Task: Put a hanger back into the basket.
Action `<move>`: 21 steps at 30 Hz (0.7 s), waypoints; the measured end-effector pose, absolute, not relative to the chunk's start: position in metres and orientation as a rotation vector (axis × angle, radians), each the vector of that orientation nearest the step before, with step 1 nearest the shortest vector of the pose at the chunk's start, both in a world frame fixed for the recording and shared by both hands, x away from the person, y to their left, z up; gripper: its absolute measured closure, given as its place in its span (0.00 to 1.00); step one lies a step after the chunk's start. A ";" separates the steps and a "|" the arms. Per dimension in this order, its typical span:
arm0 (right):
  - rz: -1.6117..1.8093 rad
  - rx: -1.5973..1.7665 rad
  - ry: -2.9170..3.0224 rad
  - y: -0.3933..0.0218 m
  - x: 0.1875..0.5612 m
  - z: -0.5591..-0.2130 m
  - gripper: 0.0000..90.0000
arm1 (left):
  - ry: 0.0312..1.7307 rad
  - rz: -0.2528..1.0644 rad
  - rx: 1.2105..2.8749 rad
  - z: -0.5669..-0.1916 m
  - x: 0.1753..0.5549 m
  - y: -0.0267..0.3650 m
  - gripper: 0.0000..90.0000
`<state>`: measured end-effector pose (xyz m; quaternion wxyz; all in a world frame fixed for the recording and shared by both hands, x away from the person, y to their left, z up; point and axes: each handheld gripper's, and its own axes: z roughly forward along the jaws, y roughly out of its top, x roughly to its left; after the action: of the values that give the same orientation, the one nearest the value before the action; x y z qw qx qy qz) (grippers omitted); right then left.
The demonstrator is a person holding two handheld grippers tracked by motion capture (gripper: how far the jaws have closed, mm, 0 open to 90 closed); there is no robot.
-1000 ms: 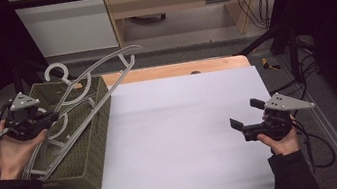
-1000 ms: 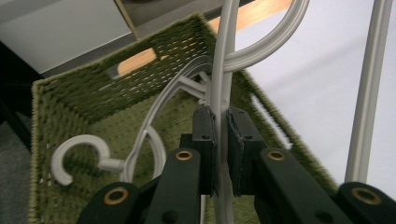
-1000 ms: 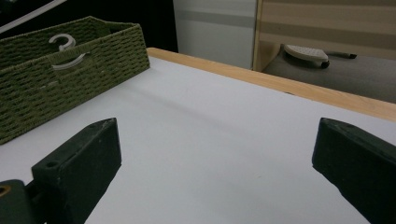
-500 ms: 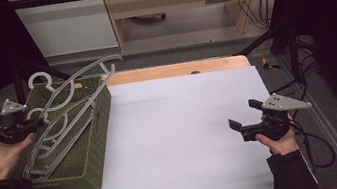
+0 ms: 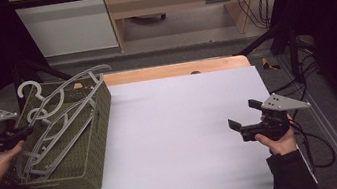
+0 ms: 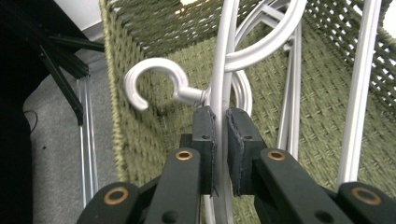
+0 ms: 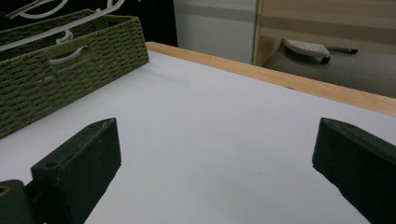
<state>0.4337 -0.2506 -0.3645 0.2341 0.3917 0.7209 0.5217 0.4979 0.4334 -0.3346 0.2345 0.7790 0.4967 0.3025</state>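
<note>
**Hangers gripped at the basket, other gripper waiting**

White tabletop (image 5: 182, 133) with a wooden strip along its far edge carries our work, and a dim room of cabinets and cables lies beyond it. At the table's left edge sits our woven green basket (image 5: 89, 152), overhanging that edge a little, with a bundle of pale grey hangers (image 5: 59, 122) lying slantwise in it, hooks toward the far-left corner of the basket.

We hold the left gripper (image 5: 11, 138) at the basket's left rim. In the left gripper view its jaws are pressed together on a single thin grey bar of the hangers (image 6: 223, 84), with one hook (image 6: 144, 84) curling just to the side and the basket's wall (image 6: 154, 135) behind. So we have a firm pinch on one hanger, though we cannot tell whether the others will come with it.

Our right gripper (image 5: 252, 125) rests low near the table's right edge, well apart from the basket. Its jaws stand wide with nothing between them but bare table.

We judge the step in hand to be drawing a hanger out of the basket. The next move calls for lifting the pinched bar up and clear of the rim without dragging the tangle or tipping the basket, then bringing it over the open table, where the right gripper can take a second hold.
</note>
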 end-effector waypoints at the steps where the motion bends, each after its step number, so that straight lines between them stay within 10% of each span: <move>1: 1.432 1.075 1.979 -0.251 0.434 -0.364 0.01 | 1.363 0.830 2.138 -0.335 0.498 0.433 0.92; 21: 1.424 1.077 1.981 -0.249 0.435 -0.365 0.02 | 1.504 0.859 2.198 -0.355 0.490 0.462 0.91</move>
<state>0.4345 -0.2493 -0.3655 0.2352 0.3926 0.7219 0.5190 0.4898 0.4623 -0.3550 0.1709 0.7739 0.5295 0.3025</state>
